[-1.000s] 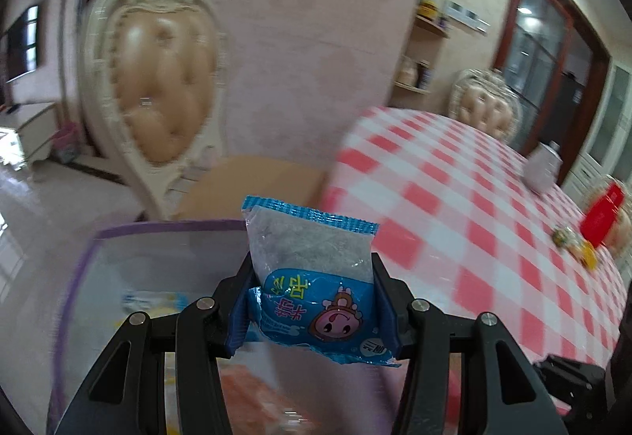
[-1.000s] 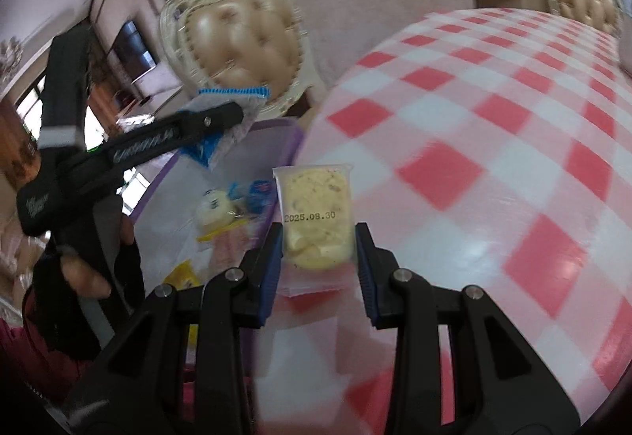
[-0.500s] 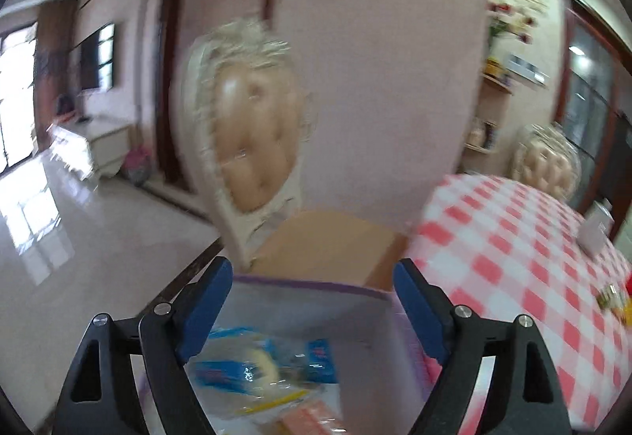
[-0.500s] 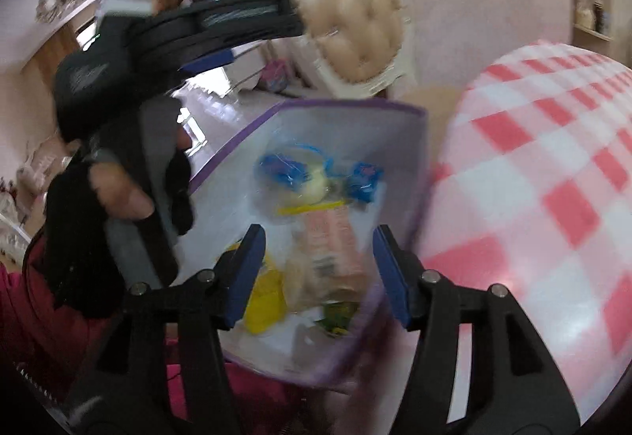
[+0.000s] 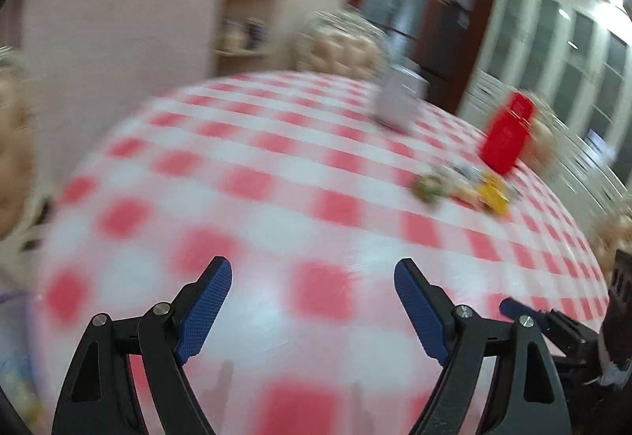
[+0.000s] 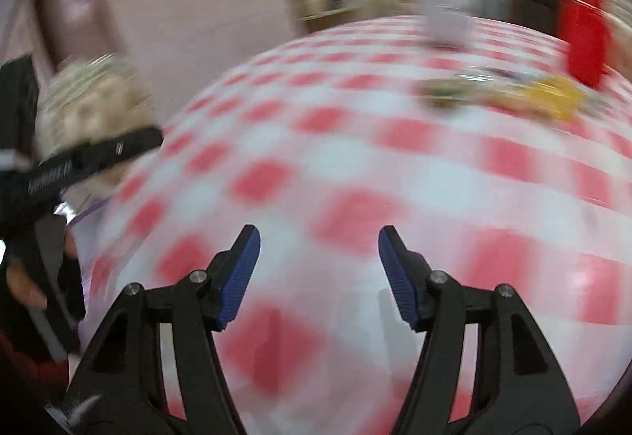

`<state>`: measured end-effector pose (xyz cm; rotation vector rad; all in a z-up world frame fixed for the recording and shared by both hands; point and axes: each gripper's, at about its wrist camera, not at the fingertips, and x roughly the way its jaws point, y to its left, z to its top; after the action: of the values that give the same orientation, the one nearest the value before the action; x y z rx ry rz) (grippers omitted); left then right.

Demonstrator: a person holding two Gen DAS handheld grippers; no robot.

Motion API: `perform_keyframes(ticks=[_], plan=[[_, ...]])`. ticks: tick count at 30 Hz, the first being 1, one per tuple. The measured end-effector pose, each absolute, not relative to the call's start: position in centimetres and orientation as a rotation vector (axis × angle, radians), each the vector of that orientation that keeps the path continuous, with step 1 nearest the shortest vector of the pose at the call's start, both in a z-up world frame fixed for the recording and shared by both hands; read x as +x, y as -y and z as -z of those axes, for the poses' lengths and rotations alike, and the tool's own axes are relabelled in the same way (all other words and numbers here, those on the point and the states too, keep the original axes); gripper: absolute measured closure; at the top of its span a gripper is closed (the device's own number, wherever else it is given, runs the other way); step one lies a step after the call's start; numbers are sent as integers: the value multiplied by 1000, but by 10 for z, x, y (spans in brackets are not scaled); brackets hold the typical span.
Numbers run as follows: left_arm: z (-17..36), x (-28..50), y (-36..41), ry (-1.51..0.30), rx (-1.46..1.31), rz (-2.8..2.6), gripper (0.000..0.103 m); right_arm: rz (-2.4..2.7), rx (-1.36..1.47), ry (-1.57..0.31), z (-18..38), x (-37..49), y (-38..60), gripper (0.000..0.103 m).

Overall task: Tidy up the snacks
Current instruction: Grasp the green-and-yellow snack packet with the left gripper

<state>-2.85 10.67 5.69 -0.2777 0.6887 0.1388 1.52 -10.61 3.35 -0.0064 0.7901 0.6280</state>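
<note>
1. Both pairs of jaws stand apart with nothing between them: the left gripper (image 5: 312, 277) is spread wide over the checked cloth, and the right gripper (image 6: 319, 245) is opening, its blue pads clear of everything.
2. Under both grippers lies the table (image 5: 276, 166), round and covered in a red-and-white checked cloth; both views are smeared by motion blur.
3. Snacks (image 5: 462, 188) lie in a small loose pile at the far right of the table, well apart from both grippers. In the right wrist view the same pile (image 6: 509, 91) stretches as a low band from left to right along the far side. Yellow and green wrappers show, but single packets and which way each points cannot be told through the blur.
4. Just beyond the pile stands a red container (image 5: 505, 135), upright, its long axis vertical.
5. Farther left along the far edge stands a pale, whitish container (image 5: 399, 103), too blurred to identify.
6. At the left edge of the right wrist view, the left gripper's black body (image 6: 79, 162) reaches in, held by a gloved hand (image 6: 43, 277).
7. Near that hand, at the table's near left edge, a strip of purple-rimmed clear bag (image 6: 79, 208) shows.
</note>
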Motion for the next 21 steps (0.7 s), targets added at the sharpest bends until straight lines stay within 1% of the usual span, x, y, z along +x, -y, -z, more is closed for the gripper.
perform_keyframes(ticks=[4,7,10,13,17,21], plan=[[-39,59,-58,-742,-221,-26,18,-453,109,-765,-38,56,175,36],[-29,117,-23,-777,-66,48,18,-366,163,-772,-36,75,215,36],[-17,157,-6,-819,49,123,18,-340,179,-797,-33,83,230,36],[-9,182,6,-857,119,208,18,-346,221,-814,-33,90,238,36],[-6,209,16,-847,244,268,18,-384,278,-844,-27,88,243,36],[0,231,3,-909,175,414,18,-384,259,-841,-24,87,240,36]])
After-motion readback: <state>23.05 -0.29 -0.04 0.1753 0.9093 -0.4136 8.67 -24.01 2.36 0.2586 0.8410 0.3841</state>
